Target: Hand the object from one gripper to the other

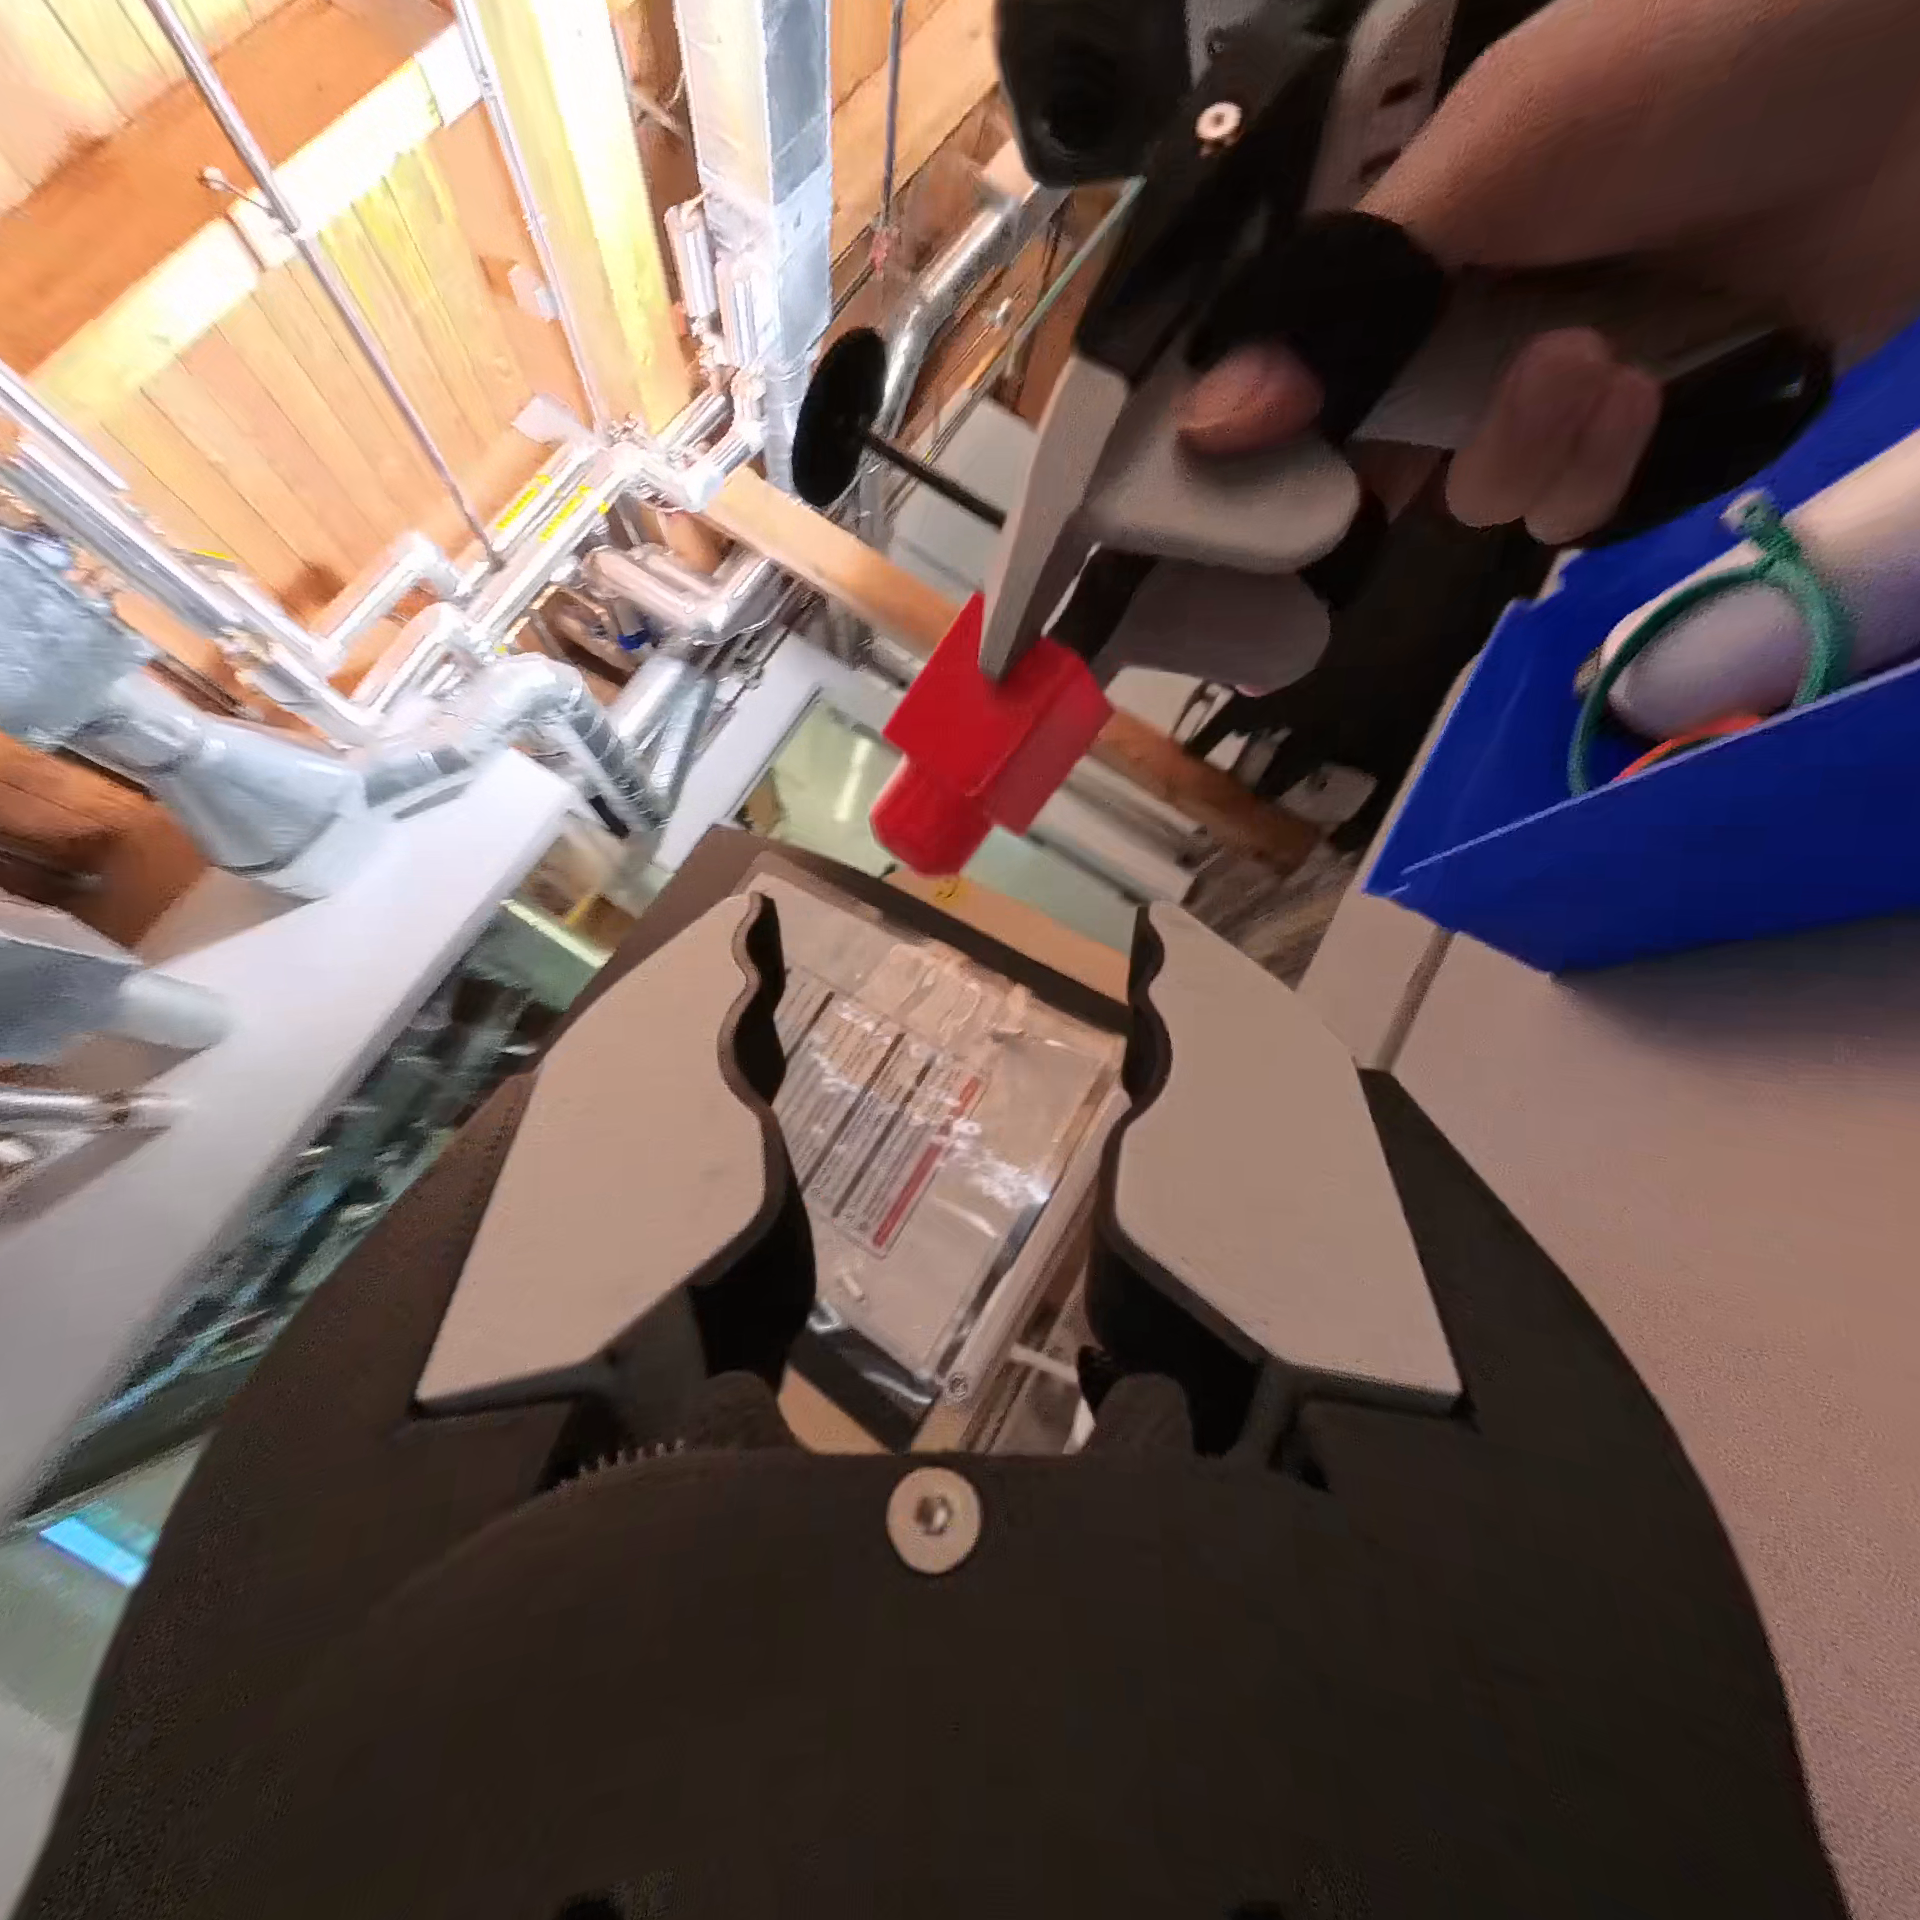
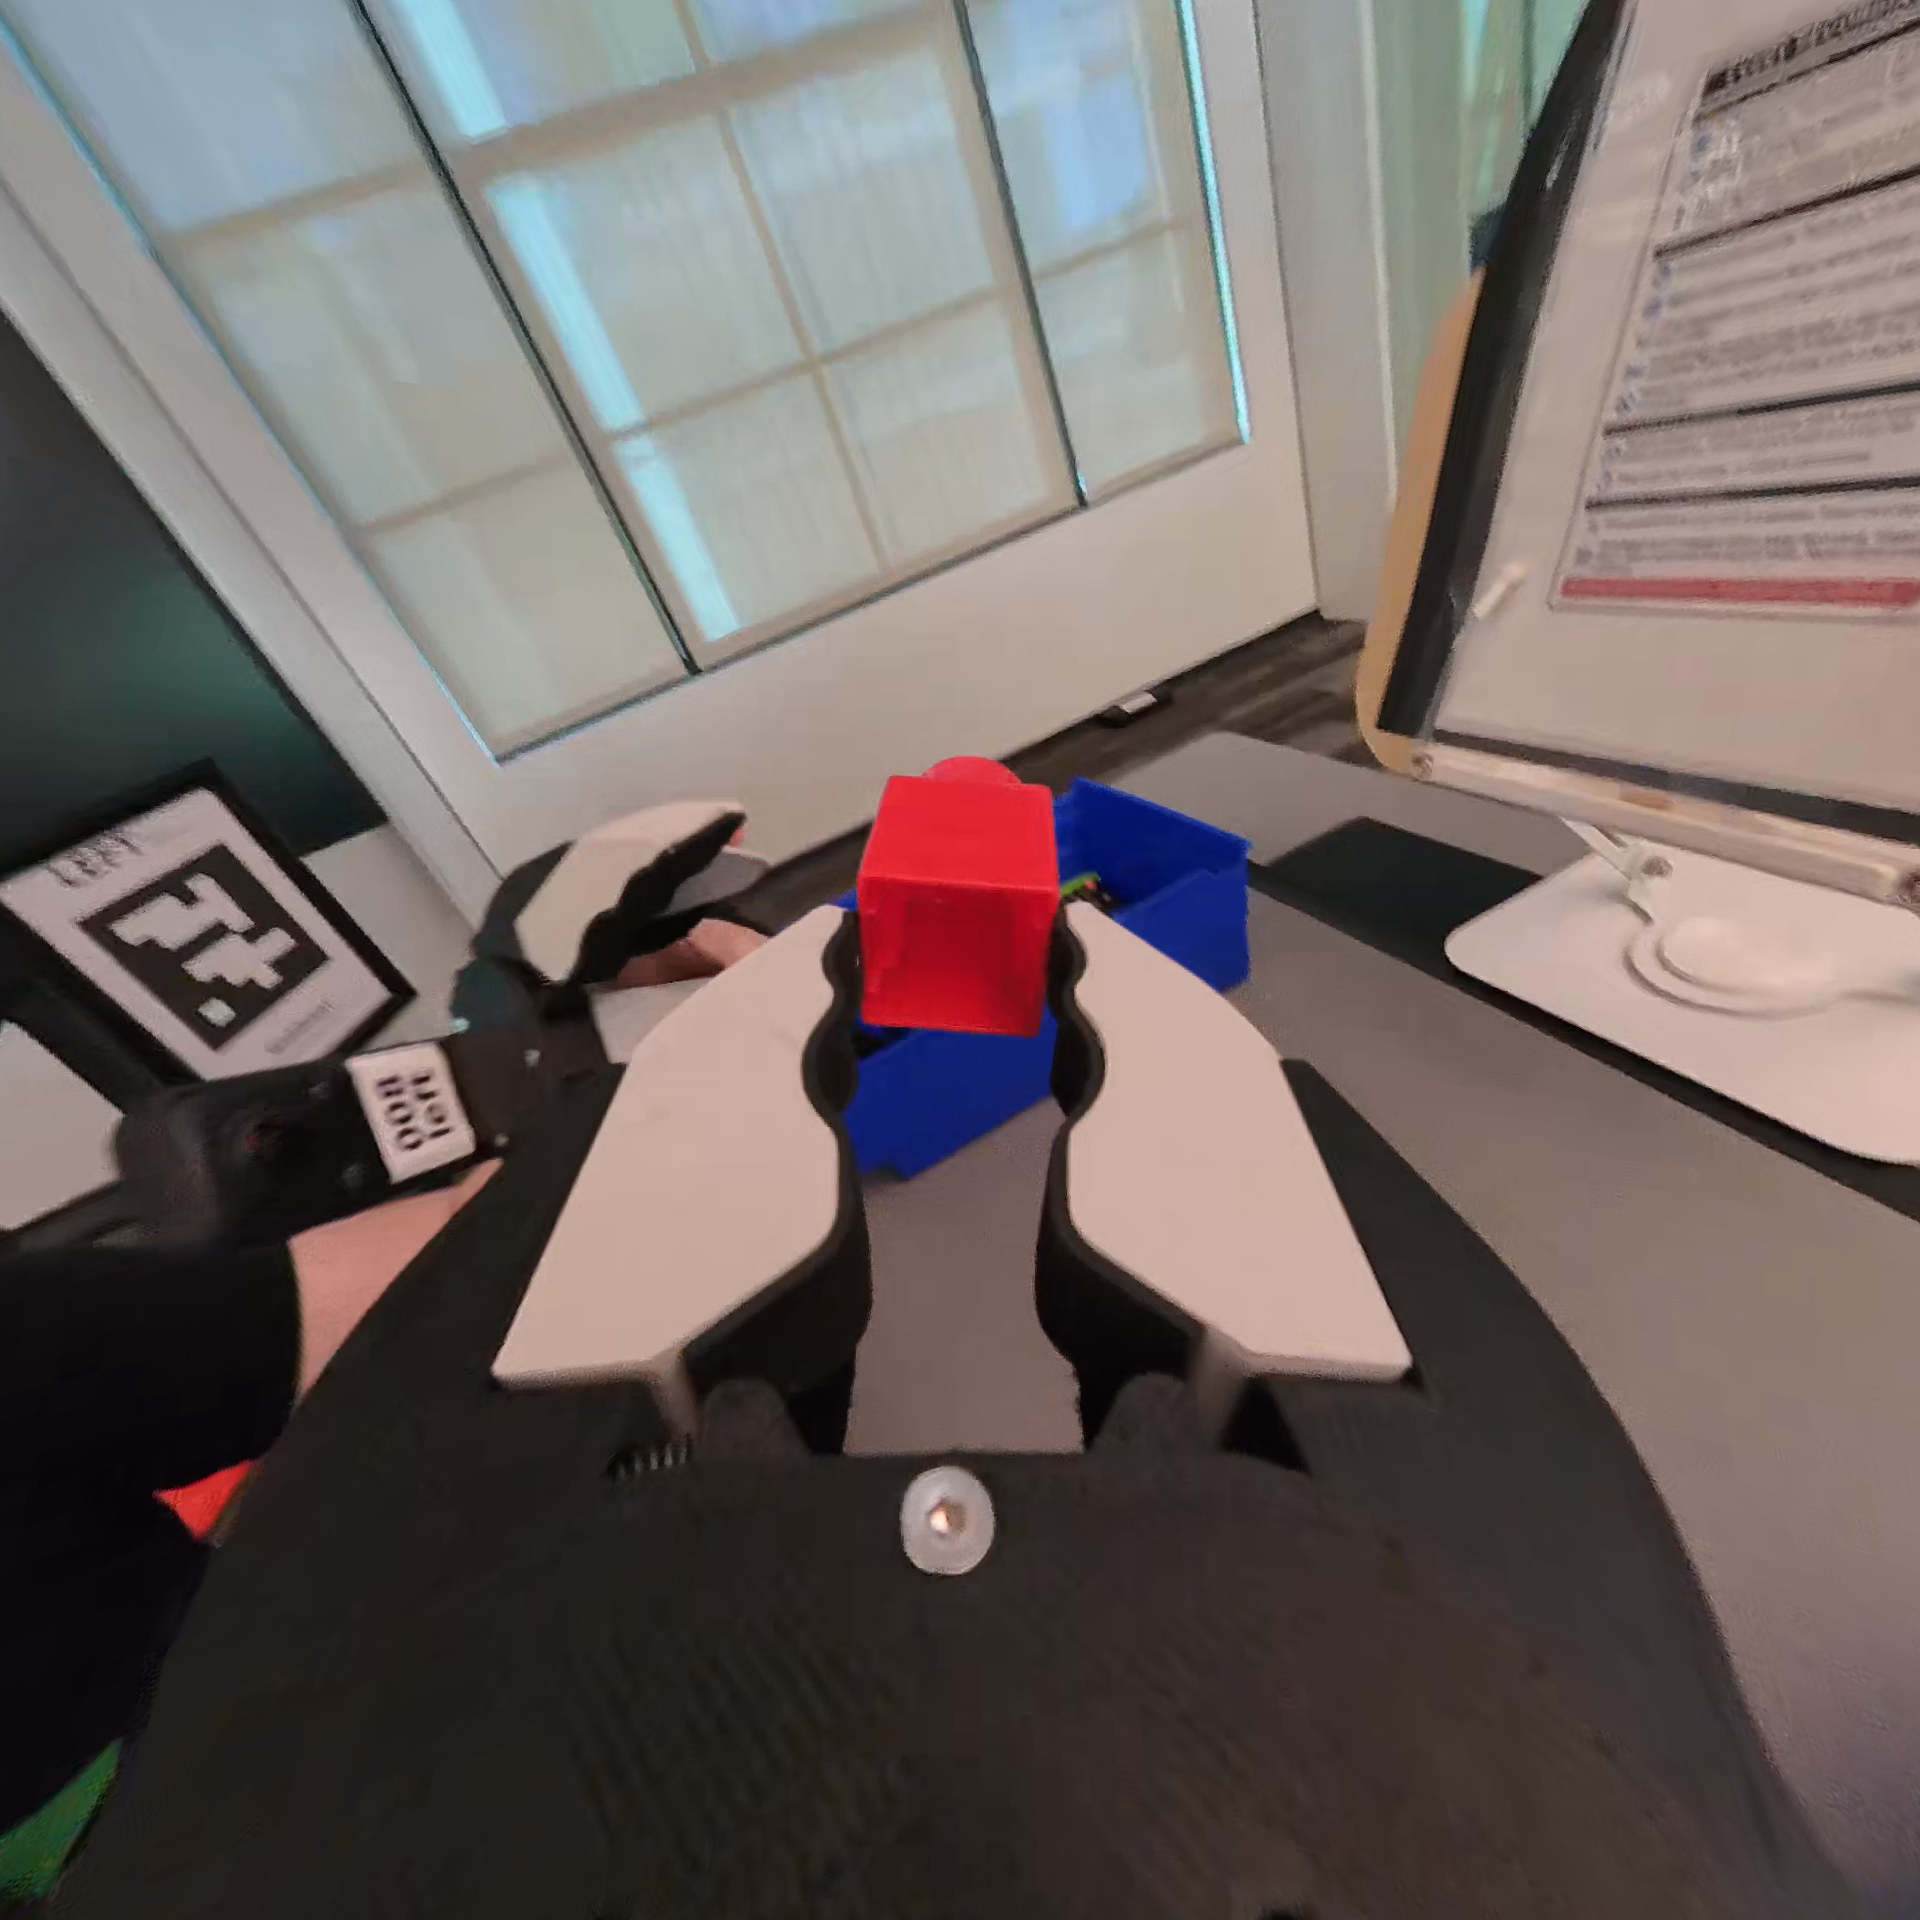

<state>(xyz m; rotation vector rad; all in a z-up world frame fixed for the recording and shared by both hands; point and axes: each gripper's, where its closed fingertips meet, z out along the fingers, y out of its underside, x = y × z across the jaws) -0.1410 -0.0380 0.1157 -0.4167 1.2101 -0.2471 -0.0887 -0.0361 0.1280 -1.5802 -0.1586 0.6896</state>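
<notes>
My right gripper point(image 2: 951, 966) has its fingers closed on the red block point(image 2: 956, 920), pinched at the tips by its square body, with a rounded stub sticking out the far side. Taking the block as my landmark: it hangs in the air, off the table, and in the right wrist view the blue bin point(image 2: 1153, 894) lies directly behind and under it on the grey table point(image 2: 1558, 1299).

My left gripper point(image 1: 951, 925) is spread wide and has hold of nothing. In the left wrist view the block point(image 1: 987, 743) sits just beyond and slightly above my fingertips, stub end pointing down toward them, not yet between the fingers. The right gripper point(image 1: 1023, 665) comes down onto the block from above. The bin point(image 1: 1662, 852) is off to the block's right.

I judge this the approach stage of the handover: giver holding, receiver lining up. Next I'd need to advance the left gripper until the stub or the free lower part of the block lies between its fingers, clear of the right fingertips, then close firmly. Only once that grip is sure should the right let go, otherwise the block could drop toward the bin.

Farther beyond the block stand a framed marker card point(image 2: 208, 925) and a window point(image 2: 727, 343).
</notes>
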